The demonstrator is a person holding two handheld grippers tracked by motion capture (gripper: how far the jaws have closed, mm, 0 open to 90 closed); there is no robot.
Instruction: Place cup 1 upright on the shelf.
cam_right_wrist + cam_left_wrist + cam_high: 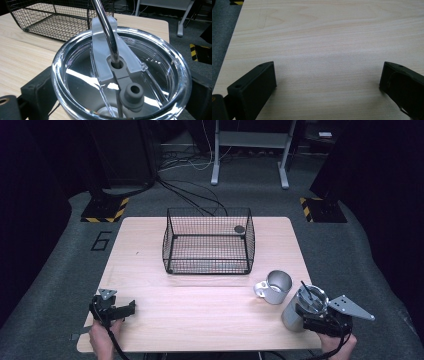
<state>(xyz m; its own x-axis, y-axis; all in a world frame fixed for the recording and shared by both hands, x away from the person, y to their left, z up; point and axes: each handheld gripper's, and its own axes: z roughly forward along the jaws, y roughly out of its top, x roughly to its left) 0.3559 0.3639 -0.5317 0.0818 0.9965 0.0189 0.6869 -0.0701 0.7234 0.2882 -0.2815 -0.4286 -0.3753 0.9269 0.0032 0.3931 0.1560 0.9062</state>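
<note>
A steel tumbler (298, 314) with a clear lid (82, 82) and a metal straw (105, 25) stands at the table's front right corner. My right gripper (312, 317) is shut on it, with one black jaw on each side of its body (120, 96). A smaller steel mug (275, 287) with a handle stands just to the tumbler's left. Over the front left of the wooden table (200, 310), my left gripper (129, 307) is open with only bare tabletop between its jaws (327, 75).
A black wire basket (209, 242) stands at the table's middle back, with a small dark round thing (239, 229) at its far right corner. The basket (50, 22) lies ahead and left of the tumbler. Grey floor, cables and stand legs surround the table.
</note>
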